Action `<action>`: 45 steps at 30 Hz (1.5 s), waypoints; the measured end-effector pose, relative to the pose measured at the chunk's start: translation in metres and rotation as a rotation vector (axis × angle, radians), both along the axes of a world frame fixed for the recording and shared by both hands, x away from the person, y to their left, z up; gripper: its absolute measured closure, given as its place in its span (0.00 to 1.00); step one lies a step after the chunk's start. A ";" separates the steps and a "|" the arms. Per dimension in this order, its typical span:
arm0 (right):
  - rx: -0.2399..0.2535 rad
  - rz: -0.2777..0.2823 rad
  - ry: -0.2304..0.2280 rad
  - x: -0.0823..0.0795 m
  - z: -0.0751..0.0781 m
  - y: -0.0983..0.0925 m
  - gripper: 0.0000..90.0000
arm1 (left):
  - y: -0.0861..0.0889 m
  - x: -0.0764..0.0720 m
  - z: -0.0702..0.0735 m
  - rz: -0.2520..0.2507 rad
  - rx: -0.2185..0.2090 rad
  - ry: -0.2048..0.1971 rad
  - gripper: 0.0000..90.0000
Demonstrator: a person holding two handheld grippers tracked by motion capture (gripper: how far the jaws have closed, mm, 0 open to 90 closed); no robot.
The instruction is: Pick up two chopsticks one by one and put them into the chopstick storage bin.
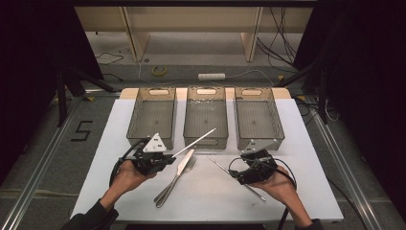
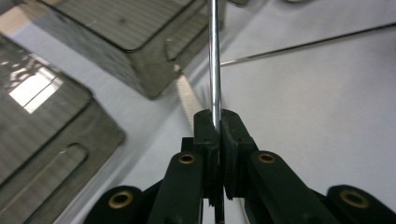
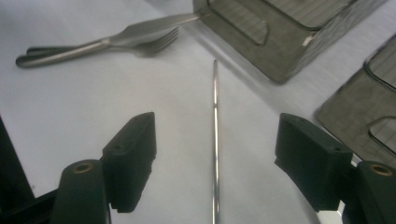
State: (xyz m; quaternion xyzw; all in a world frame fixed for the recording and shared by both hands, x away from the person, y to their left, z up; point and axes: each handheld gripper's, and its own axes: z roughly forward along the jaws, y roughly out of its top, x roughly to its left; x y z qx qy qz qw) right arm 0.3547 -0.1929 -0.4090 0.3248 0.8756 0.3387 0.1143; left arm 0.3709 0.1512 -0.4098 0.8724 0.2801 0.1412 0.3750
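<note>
While I am looking down from the high view, three grey mesh bins are sitting in a row at the far side of the white counter [image 1: 306, 191]: the left bin [image 1: 152, 117], the middle bin [image 1: 206, 117] and the right bin [image 1: 257, 117]. My left tongs [image 1: 167, 157] are holding a thin metal rod [image 1: 194, 143] that is slanting up toward the middle bin. A knife [image 1: 174, 178] and a fork [image 1: 184, 170] are lying together just beside them. My right tongs [image 1: 242, 163] are hovering over a second thin rod [image 1: 222, 167] lying flat on the counter.

Through the left gripper view, the left tongs [image 2: 218, 122] are pressing together, clamped on the rod [image 2: 214, 56], which is running straight up past a bin corner [image 2: 140, 60].

Through the right gripper view, the right tongs [image 3: 215, 140] are standing wide apart, and the second rod [image 3: 215, 130] is lying on the counter between them, touching neither jaw. The knife [image 3: 140, 30] and fork [image 3: 154, 39] are resting farther off, the knife's tip near a bin [image 3: 280, 37].
</note>
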 end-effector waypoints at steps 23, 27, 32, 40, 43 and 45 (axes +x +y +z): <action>0.148 -0.041 -0.024 -0.018 -0.021 -0.011 0.31 | 0.061 0.080 0.014 0.355 -0.086 -0.029 0.96; 0.144 -0.034 -0.026 -0.021 -0.021 -0.009 0.31 | 0.068 0.093 0.009 0.404 -0.090 -0.018 0.96; 0.144 -0.030 -0.028 -0.022 -0.022 -0.008 0.31 | 0.079 0.105 0.004 0.456 -0.100 -0.005 0.96; 0.139 -0.022 -0.028 -0.021 -0.022 -0.007 0.31 | 0.087 0.117 -0.004 0.514 -0.091 -0.001 0.95; 0.138 -0.018 -0.029 -0.021 -0.022 -0.006 0.31 | 0.089 0.121 -0.006 0.529 -0.090 0.005 0.95; 0.136 -0.013 -0.029 -0.021 -0.022 -0.006 0.31 | 0.090 0.123 -0.008 0.544 -0.088 0.012 0.95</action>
